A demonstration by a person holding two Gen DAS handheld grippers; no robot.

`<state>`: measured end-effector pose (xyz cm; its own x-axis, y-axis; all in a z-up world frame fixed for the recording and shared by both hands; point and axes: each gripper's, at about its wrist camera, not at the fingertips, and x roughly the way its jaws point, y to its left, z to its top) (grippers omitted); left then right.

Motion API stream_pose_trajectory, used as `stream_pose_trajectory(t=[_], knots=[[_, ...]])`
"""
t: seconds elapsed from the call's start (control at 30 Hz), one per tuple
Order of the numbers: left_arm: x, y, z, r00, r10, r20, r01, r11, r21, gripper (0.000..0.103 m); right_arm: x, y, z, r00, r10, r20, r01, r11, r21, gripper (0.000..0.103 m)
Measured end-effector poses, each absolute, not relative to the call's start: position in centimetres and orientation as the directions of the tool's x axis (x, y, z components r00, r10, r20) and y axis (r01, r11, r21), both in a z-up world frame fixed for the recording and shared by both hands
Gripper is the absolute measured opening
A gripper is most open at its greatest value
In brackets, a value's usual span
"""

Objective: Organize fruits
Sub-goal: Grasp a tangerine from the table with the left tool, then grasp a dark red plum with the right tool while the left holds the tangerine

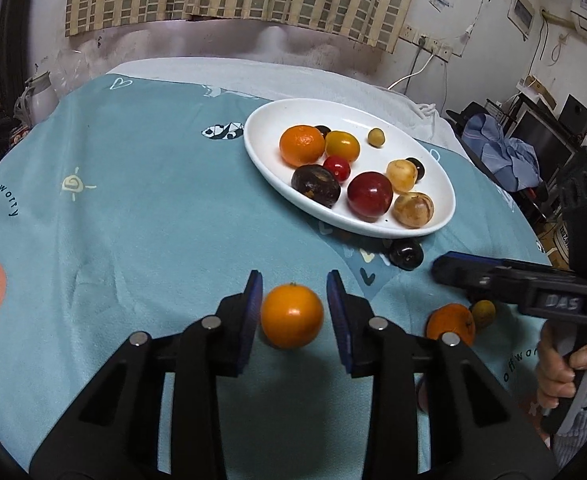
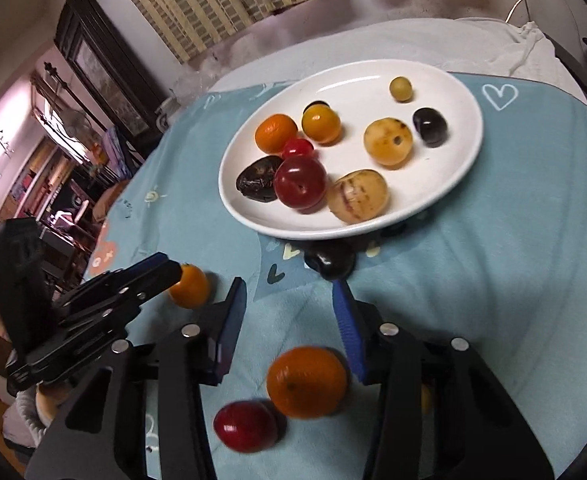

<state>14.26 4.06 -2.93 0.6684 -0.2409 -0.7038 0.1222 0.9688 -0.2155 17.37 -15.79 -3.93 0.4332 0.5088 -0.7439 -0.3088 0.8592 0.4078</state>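
the left gripper point(image 1: 293, 308) is straddling a small orange point(image 1: 292, 316) on the teal tablecloth point(image 1: 141, 200), its fingers spread apart with a gap on each side, not yet clamping. the right gripper point(image 2: 289, 320), also spread wide, is hanging over a second orange point(image 2: 306, 381) and a red plum point(image 2: 245, 426). the white plate point(image 1: 445, 196) of fruit is lying ahead of both.
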Motion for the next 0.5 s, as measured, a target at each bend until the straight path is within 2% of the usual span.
stream_pose_trajectory(t=[0.13,0.27,0.37,0.5], knots=[[14.3,4.0,-3.2,0.657,-0.251,-0.711,0.134,0.967,-0.218,0.034,18.0,-15.0,-3.9,0.485,0.402,-0.776,-0.285,0.912,0.294,0.045],[14.4,3.5,-3.5,0.653,-0.227,-0.723,0.133,0.973,-0.186,0.034,18.7,-14.7,-4.6,0.469,0.376,-0.799,-0.267,0.923,0.278,0.045],[15.0,3.3,-4.3,0.655,-0.173,-0.735,0.109,0.985,-0.135,0.039,19.4,-14.5,-5.6,0.450,0.380,-0.808,-0.252,0.922,0.293,0.045],[15.8,2.6,-5.2,0.633,-0.169,-0.756,0.132,0.985,-0.110,0.041,19.8,-14.9,-6.3,0.438,0.397,-0.807,-0.240,0.916,0.320,0.044]])
